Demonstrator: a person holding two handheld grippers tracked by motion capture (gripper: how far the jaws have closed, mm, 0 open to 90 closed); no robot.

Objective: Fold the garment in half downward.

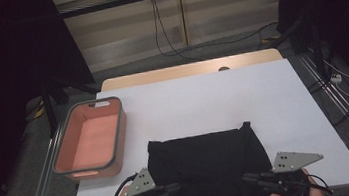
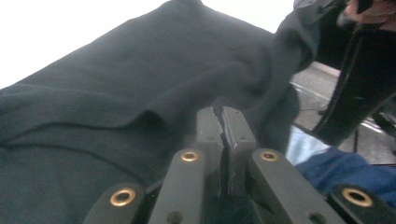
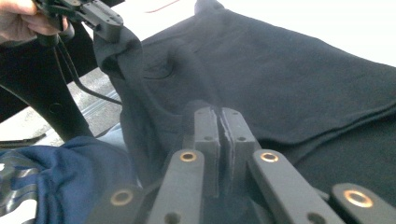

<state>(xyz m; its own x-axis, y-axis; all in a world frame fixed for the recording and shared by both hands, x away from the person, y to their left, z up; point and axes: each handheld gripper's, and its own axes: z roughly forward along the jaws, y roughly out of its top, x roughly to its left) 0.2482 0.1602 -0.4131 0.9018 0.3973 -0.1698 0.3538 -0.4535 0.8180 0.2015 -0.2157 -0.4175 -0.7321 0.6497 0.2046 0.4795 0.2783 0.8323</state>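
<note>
Grippers [image 1: 212,185] clamped on garment's [image 1: 205,157] near edge

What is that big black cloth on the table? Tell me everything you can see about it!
The black cloth garment looks soft and thick, like fleece or jersey. It lies folded into a rough rectangle at the near edge of the white table, with a small tab sticking up at its far edge. The left gripper and right gripper each pinch a near corner, jaws shut on the fabric, lifting the corners slightly.

A pink bin [image 1: 92,141] with a grey rim sits at the white table's [image 1: 203,99] left edge.
</note>
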